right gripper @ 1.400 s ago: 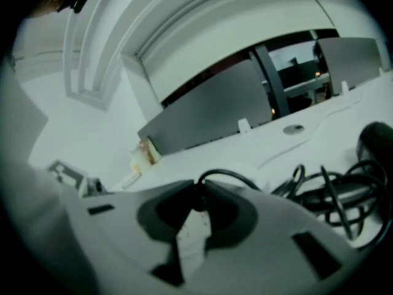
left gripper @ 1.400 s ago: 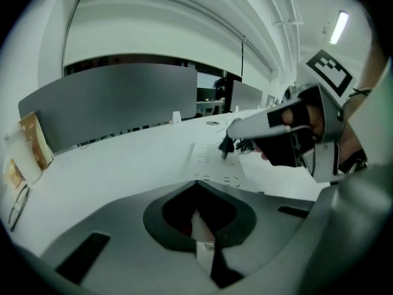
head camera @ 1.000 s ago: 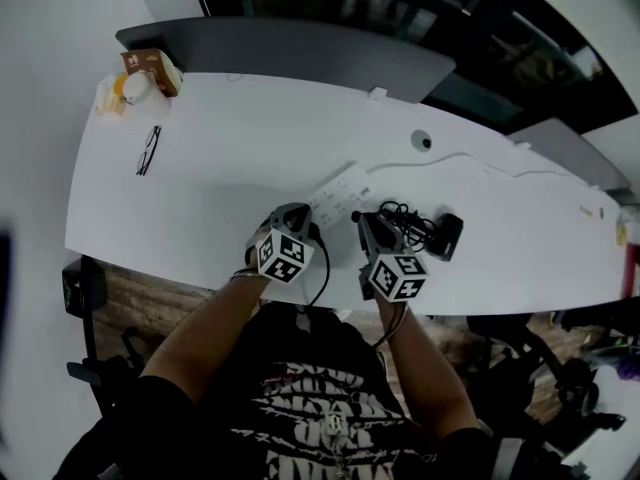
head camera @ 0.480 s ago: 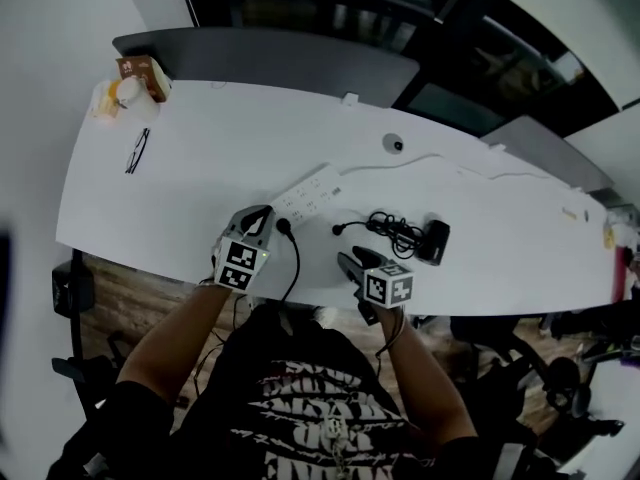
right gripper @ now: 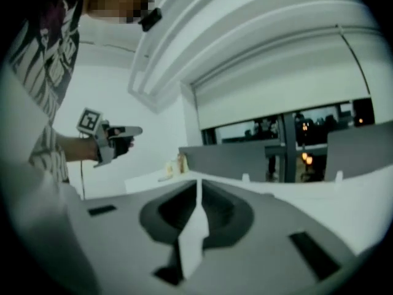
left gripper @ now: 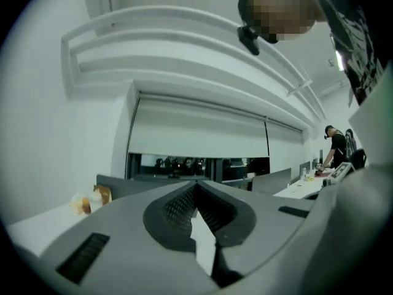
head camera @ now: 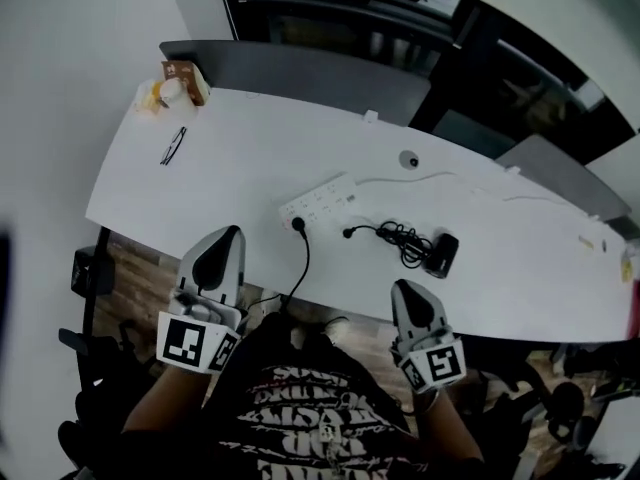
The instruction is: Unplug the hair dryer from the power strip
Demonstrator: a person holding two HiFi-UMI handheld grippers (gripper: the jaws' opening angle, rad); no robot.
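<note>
**Grippers closed and empty at the near edge of the desk**

Left gripper: jaws together, nothing between them. On the desk lies the white power strip. Just right of it, lying apart, is the plug — its bunched cord leads to the black hair dryer. Right gripper: jaws have just been closing and now meet, nothing between them.

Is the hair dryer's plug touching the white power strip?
Apart. In the head view the hair dryer's plug lies on the desk, with a strip of bare white tabletop showing between it and the power strip.
</note>
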